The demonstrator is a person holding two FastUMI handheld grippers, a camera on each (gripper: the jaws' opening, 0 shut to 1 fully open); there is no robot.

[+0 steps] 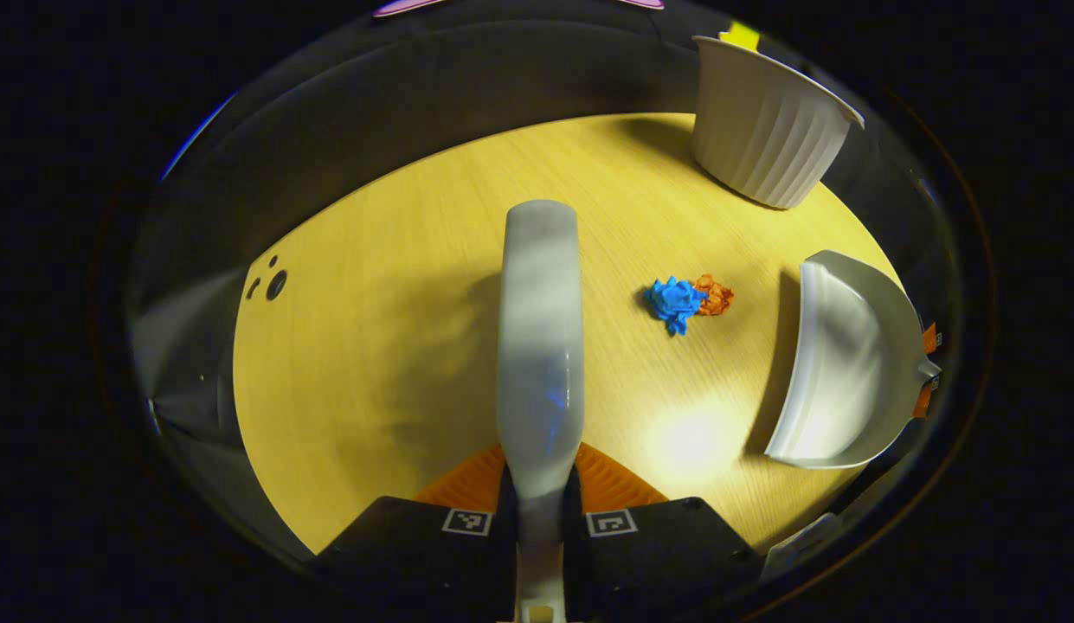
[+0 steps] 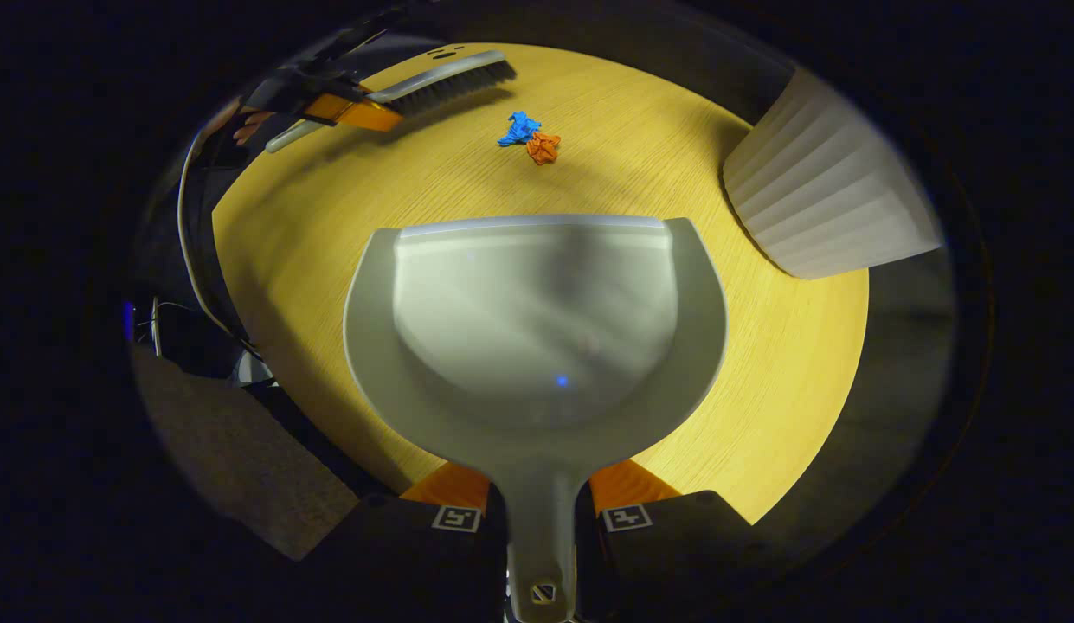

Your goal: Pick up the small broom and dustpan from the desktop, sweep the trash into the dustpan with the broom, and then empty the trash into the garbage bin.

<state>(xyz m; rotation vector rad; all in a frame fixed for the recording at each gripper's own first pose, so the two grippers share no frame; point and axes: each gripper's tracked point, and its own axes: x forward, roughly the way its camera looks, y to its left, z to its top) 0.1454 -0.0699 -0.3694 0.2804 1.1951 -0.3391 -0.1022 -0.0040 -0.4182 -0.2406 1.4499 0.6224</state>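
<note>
In the left gripper view, the left gripper is closed on the handle of the small broom, one finger on each side of it. The broom runs straight ahead from the fingers, its long axis in line with them, its pale back facing the camera and its rounded far end over the middle of the wooden desktop. Ahead and to the right of the broom's head lies the trash: a blue paper wad touching an orange paper wad. Further right the dustpan is seen side-on, its open mouth turned toward the wads. At the far right of the desktop stands the white ribbed garbage bin.

In the right gripper view, the right gripper is clamped on the dustpan's stem, both fingers pressing it. The pan extends directly forward, its handle toward the camera and its straight front lip away, facing the two wads, blue and orange, which lie well apart from the lip. Beyond them on the left, the broom is held off at a slant, bristles down, by the other gripper. The bin stands just beside the pan's right.
</note>
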